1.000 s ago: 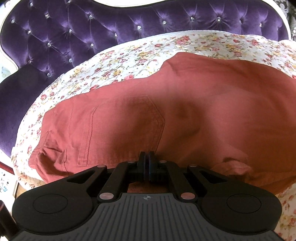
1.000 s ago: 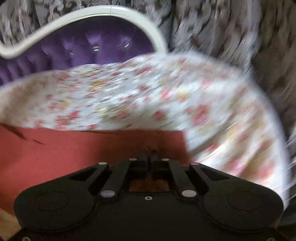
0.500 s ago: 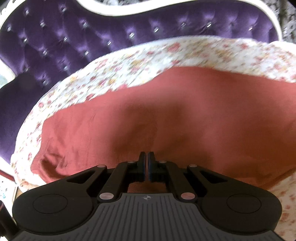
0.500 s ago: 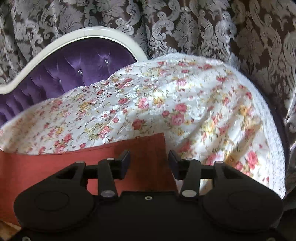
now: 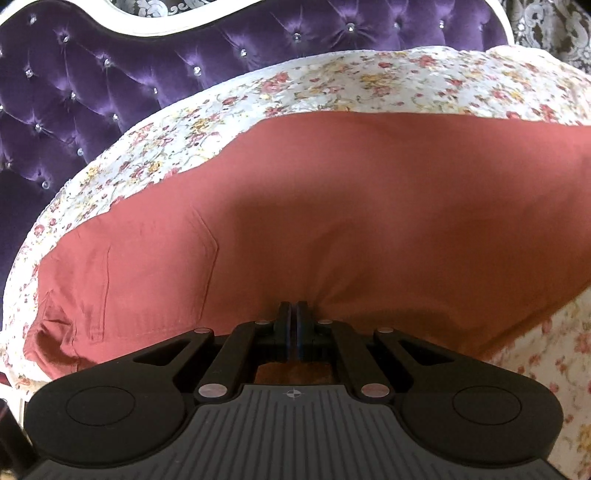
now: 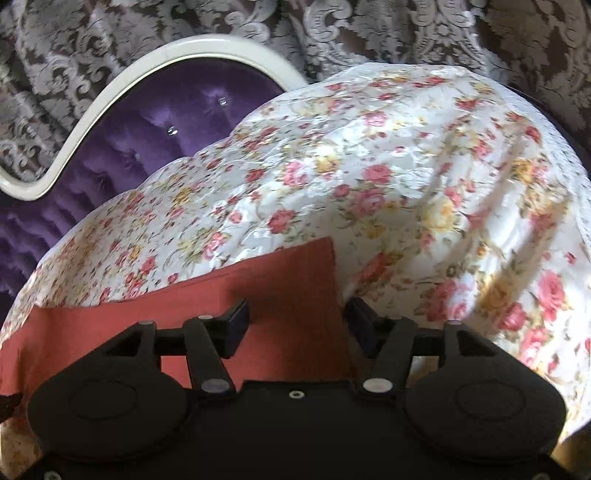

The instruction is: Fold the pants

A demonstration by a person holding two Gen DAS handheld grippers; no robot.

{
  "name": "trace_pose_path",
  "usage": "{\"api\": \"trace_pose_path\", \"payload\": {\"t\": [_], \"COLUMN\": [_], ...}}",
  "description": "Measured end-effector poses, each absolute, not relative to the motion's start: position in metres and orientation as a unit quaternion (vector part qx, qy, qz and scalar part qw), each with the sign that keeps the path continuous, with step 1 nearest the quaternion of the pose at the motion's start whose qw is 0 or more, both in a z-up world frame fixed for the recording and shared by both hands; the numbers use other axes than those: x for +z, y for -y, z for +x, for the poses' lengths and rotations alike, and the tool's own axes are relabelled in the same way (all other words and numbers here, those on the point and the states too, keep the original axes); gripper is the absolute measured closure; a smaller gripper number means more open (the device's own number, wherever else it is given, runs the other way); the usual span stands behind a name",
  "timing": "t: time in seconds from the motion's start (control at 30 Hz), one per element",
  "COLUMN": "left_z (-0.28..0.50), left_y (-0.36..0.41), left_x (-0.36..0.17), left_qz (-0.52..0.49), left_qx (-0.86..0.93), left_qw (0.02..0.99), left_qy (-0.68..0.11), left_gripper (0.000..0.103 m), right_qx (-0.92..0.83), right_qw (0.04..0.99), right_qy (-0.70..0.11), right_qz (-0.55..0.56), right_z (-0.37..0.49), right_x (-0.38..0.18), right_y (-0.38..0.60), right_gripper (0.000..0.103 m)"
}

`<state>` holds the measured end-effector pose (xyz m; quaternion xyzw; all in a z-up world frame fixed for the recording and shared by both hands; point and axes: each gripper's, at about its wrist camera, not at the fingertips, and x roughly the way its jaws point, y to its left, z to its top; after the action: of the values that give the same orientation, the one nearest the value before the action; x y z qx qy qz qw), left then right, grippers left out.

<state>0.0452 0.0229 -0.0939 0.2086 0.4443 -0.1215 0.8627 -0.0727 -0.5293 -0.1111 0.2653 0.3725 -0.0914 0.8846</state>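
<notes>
Rust-red pants (image 5: 332,206) lie spread across a floral cover, a back pocket (image 5: 155,273) showing at the left. My left gripper (image 5: 294,310) sits at their near edge with its jaws together, and the cloth puckers right at the tips as if pinched there. In the right wrist view the squared end of a pant leg (image 6: 280,273) lies flat on the cover. My right gripper (image 6: 297,312) hovers over that end; its jaws are opening, the cloth lies below between the fingers, and the pads do not press it.
The floral cover (image 5: 369,81) drapes a seat with a purple tufted back (image 5: 110,74) and a white frame (image 6: 184,48). It slopes off to the right (image 6: 480,221). A patterned grey curtain (image 6: 369,29) hangs behind.
My right gripper went from shut to wide open and let the leg end drop flat. The left gripper stayed shut and shifted sideways along the near edge of the pants.
</notes>
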Motion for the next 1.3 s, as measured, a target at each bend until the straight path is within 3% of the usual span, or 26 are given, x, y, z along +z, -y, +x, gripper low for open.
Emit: {"api": "trace_pose_path", "payload": {"t": [0.1, 0.13, 0.17, 0.2, 0.27, 0.4, 0.53, 0.77, 1.07, 1.3], "left_z": [0.040, 0.038, 0.038, 0.037, 0.040, 0.038, 0.037, 0.036, 0.059, 0.047], "left_y": [-0.027, -0.028, -0.029, -0.030, -0.029, -0.028, -0.028, -0.049, -0.095, -0.089], "left_x": [-0.094, -0.094, -0.093, -0.093, -0.092, -0.092, -0.093, -0.078, -0.066, -0.094], "left_qz": [0.198, 0.194, 0.191, 0.189, 0.186, 0.191, 0.192, 0.156, 0.093, 0.130], "left_qx": [-0.119, -0.118, -0.117, -0.116, -0.112, -0.111, -0.112, -0.114, -0.055, -0.080], "left_qw": [0.864, 0.865, 0.865, 0.866, 0.866, 0.865, 0.865, 0.864, 0.881, 0.868], "left_qy": [-0.448, -0.448, -0.448, -0.448, -0.450, -0.451, -0.449, -0.466, -0.461, -0.472], "left_gripper": [0.099, 0.099, 0.099, 0.099, 0.099, 0.099, 0.099, 0.099, 0.099, 0.099], "right_qx": [-0.076, -0.075, -0.074, -0.068, -0.061, -0.140, -0.136, -0.174, -0.083, 0.047], "right_qw": [0.887, 0.887, 0.887, 0.885, 0.890, 0.910, 0.892, 0.903, 0.927, 0.923], "right_qy": [-0.377, -0.379, -0.381, -0.389, -0.391, -0.367, -0.399, -0.361, -0.339, -0.362], "right_qz": [0.254, 0.252, 0.249, 0.246, 0.226, 0.131, 0.164, 0.155, 0.136, 0.118], "right_z": [-0.069, -0.068, -0.067, -0.065, -0.064, -0.068, -0.062, -0.069, -0.054, -0.025], "right_x": [-0.110, -0.109, -0.109, -0.108, -0.103, -0.077, -0.092, -0.070, -0.038, -0.049], "right_y": [0.527, 0.526, 0.524, 0.522, 0.512, 0.490, 0.502, 0.492, 0.423, 0.328], "right_gripper": [0.039, 0.044, 0.071, 0.089, 0.091, 0.093, 0.092, 0.061, 0.061, 0.061]}}
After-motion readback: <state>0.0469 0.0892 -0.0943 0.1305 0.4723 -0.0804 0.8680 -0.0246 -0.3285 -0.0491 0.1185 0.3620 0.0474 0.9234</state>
